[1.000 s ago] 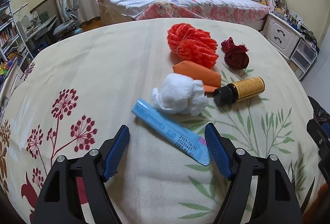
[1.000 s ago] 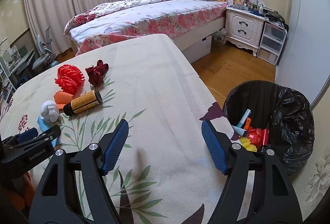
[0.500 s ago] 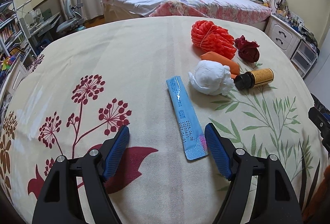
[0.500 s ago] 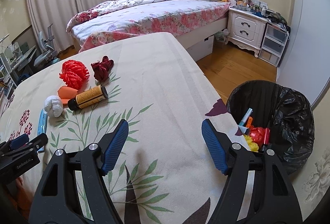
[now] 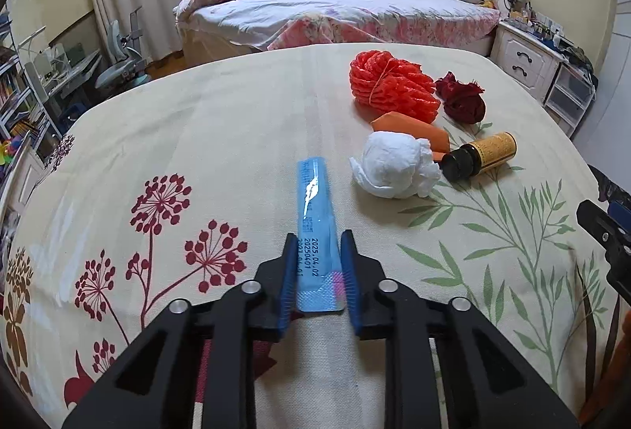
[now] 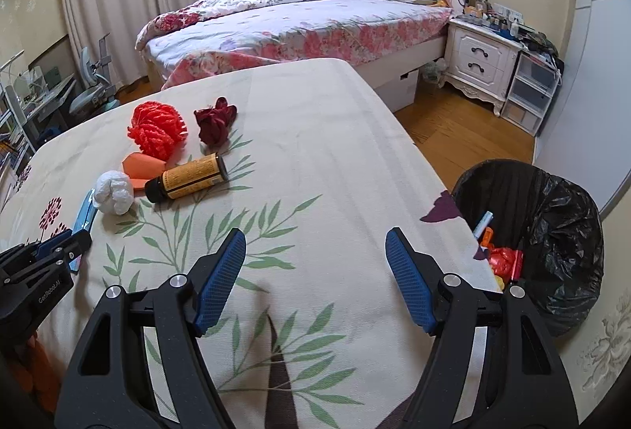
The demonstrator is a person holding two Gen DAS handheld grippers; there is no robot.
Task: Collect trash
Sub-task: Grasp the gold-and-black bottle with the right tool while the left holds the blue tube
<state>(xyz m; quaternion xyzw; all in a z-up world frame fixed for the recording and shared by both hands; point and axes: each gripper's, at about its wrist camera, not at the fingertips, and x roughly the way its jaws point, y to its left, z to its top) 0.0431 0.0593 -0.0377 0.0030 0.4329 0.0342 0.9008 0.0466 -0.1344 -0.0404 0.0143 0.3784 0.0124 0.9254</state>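
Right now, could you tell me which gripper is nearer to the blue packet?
Left. The left gripper has its fingers closed around the near end of the blue packet. The right gripper is open, hovering over bare cloth well to the packet's right, nearer the bin.

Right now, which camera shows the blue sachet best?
The left wrist view: the whole sachet lies lengthwise, its near end between the left gripper fingers. The right wrist view shows only a sliver beside the tissue ball.

The right gripper (image 6: 315,271) hangs wide open over the floral-clothed bench (image 6: 315,152); a black-lined bin (image 6: 552,231) stands just beside its edge.
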